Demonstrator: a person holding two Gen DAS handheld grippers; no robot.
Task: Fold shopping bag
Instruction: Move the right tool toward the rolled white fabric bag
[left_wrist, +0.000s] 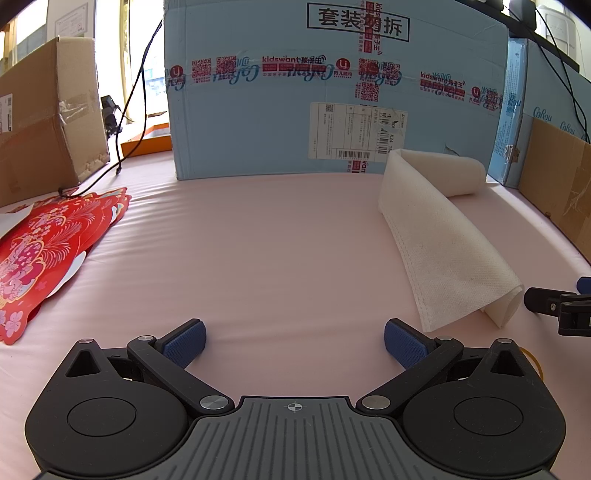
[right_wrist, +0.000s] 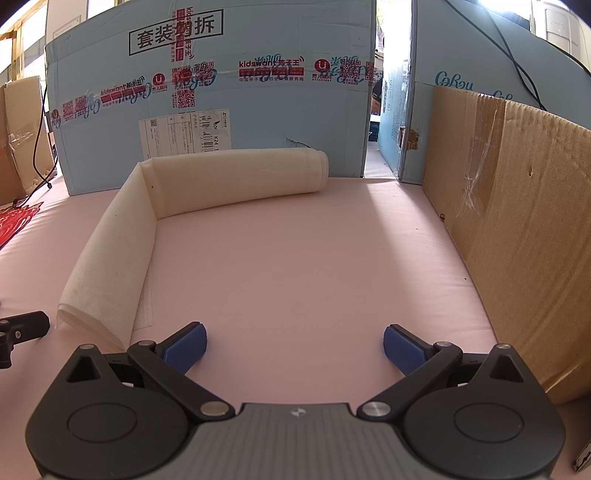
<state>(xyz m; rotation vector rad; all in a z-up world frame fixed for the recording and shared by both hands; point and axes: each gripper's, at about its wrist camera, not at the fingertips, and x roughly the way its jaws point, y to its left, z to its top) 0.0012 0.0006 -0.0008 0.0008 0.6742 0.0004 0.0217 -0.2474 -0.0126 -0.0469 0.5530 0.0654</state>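
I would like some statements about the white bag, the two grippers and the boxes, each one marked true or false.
1. The left gripper has its jaws wide open and holds nothing. True.
2. The right gripper is shut on the white bag. False: its jaws are open and empty; the bag lies ahead of it, to its left.
3. The white bag lies in a bent, L-like roll on the pink surface. True.
4. The bag lies inside the blue carton. False: it lies on the pink surface in front of the carton.
5. Red decorated paper lies at the left side in the left wrist view. True.
6. The brown cardboard stands to the left of the right gripper. False: it stands at its right.
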